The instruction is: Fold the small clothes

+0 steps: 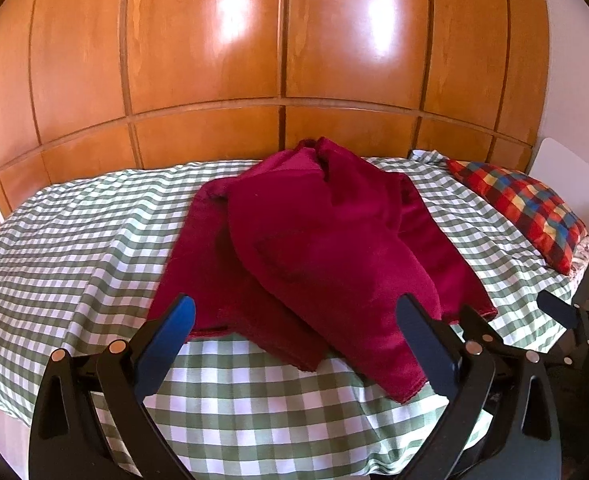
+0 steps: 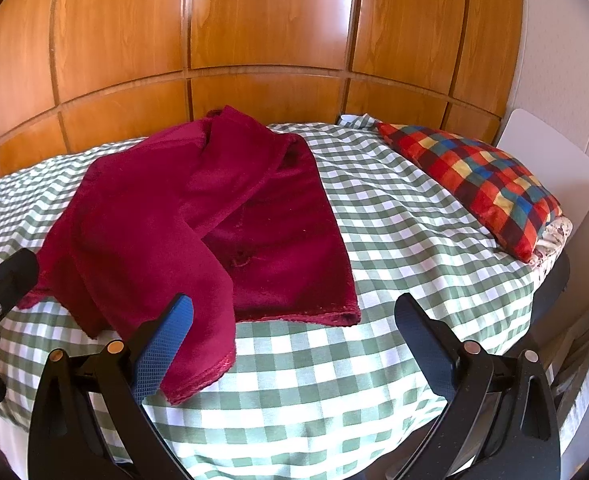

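Left wrist view: left gripper [image 1: 294, 320] with jaws spread wide, nothing between them, hovering at the near edge of the bed [image 1: 74, 220] in its green-and-white check sheet. Dark red garment [image 1: 314, 240] lies at centre of frame, partly folded: one flap laid diagonally over the rest, running from 12 o'clock down to a loose corner at about 5 o'clock, just inside the right finger. Right gripper [image 1: 510, 316] visible at 3–4 o'clock, beside the garment's hem. Right wrist view: right gripper [image 2: 294, 320] likewise agape and empty; garment [image 2: 214, 216] sits at 10–11 o'clock, its overlaid flap trailing to 7 o'clock near the left finger pad. Plaid pillow [image 2: 474, 184] at 2 o'clock, well apart from the garment. Wooden panelling [image 2: 254, 40] behind. Judgement: mid-fold, between grasps; an early fold is down, the garment not yet compact or squared. Next move likely calls for each tool to pinch a near hem corner, then carry both toward 12 o'clock evenly. Risk: soft fabric may drag the lower layers askew.
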Available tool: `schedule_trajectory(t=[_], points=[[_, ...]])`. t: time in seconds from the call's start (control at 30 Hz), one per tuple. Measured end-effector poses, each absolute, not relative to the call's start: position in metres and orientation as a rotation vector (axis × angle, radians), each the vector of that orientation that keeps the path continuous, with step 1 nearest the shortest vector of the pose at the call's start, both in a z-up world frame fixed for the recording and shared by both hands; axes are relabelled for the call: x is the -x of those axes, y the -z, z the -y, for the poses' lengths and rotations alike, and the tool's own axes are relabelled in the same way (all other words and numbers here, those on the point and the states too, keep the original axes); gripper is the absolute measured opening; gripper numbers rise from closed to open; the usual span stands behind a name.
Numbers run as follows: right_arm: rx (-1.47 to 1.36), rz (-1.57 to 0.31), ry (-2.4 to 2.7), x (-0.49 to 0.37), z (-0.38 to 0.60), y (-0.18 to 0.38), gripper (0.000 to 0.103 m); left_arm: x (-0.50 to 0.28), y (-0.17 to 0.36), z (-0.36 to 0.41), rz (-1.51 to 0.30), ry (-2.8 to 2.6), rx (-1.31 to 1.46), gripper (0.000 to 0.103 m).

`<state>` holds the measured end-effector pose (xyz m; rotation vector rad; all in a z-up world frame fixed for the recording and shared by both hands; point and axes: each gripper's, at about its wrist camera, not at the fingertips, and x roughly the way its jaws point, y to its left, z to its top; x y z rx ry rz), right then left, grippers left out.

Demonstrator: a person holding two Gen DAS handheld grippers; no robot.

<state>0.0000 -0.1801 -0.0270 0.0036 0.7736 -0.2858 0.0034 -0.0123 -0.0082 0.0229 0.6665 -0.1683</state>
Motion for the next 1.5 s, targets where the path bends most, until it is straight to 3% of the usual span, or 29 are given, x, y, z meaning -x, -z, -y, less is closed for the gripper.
schedule_trajectory(t=[1.2,1.4,1.5], points=[[0.011,-0.824,0.340,-0.020,0.213,0.046,0.100,-0.028,0.008,0.049,-0.728,0.363,-0.076,0.100],[-0.007,-0.839,0.396,-0.018,0.252,0.046,0.100,-0.053,0.029,0.080,-0.830,0.414,-0.128,0.082],[-0.033,-0.846,0.415,-0.017,0.271,0.045,0.100,-0.067,0.046,0.092,-0.884,0.420,-0.130,0.080]])
